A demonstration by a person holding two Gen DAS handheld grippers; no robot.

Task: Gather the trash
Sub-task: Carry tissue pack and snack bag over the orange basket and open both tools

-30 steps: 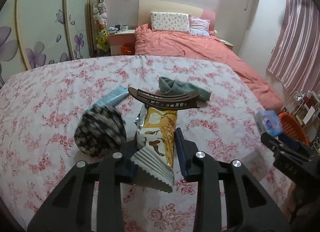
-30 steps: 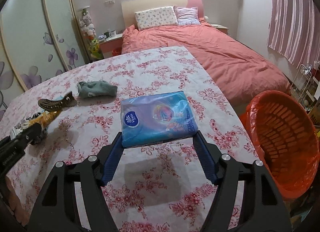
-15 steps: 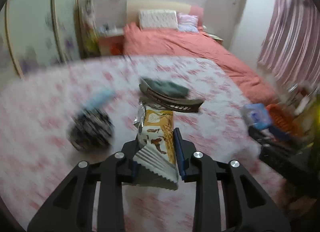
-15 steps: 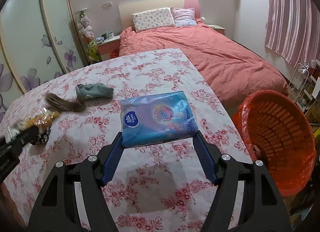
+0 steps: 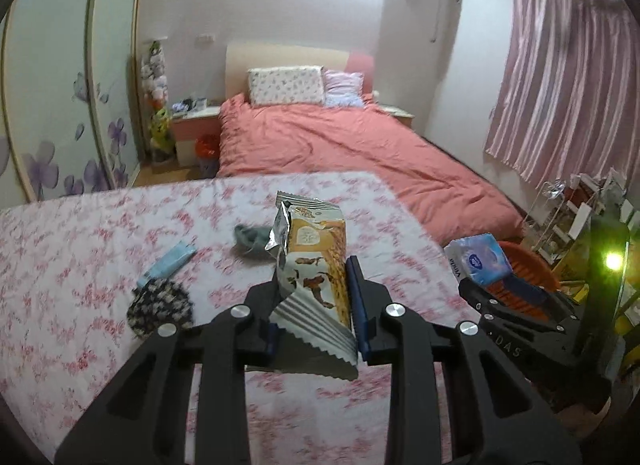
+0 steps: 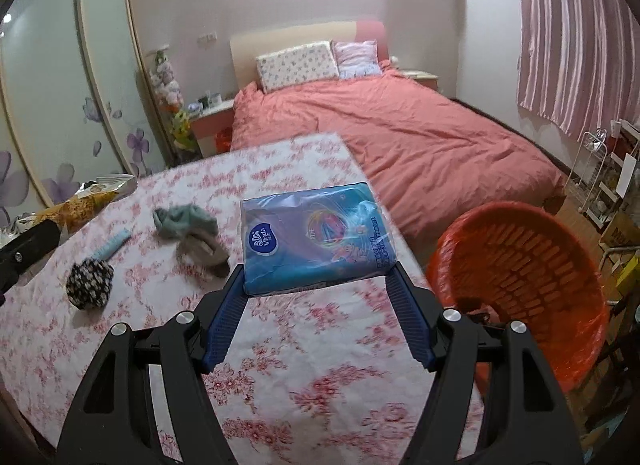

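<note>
Left wrist — orange snack wrapper [image 5: 316,265], crinkled, pinched in left tongs [image 5: 314,297]; right tongs [image 6: 318,285] clamping blue tissue pack [image 6: 316,241].

Black hand-held gripper [image 5: 316,297], blue pads [image 5: 355,297]

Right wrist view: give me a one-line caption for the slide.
Right gripper grips a blue tissue pack above the floral tablecloth, orange basket waiting at right.
</note>
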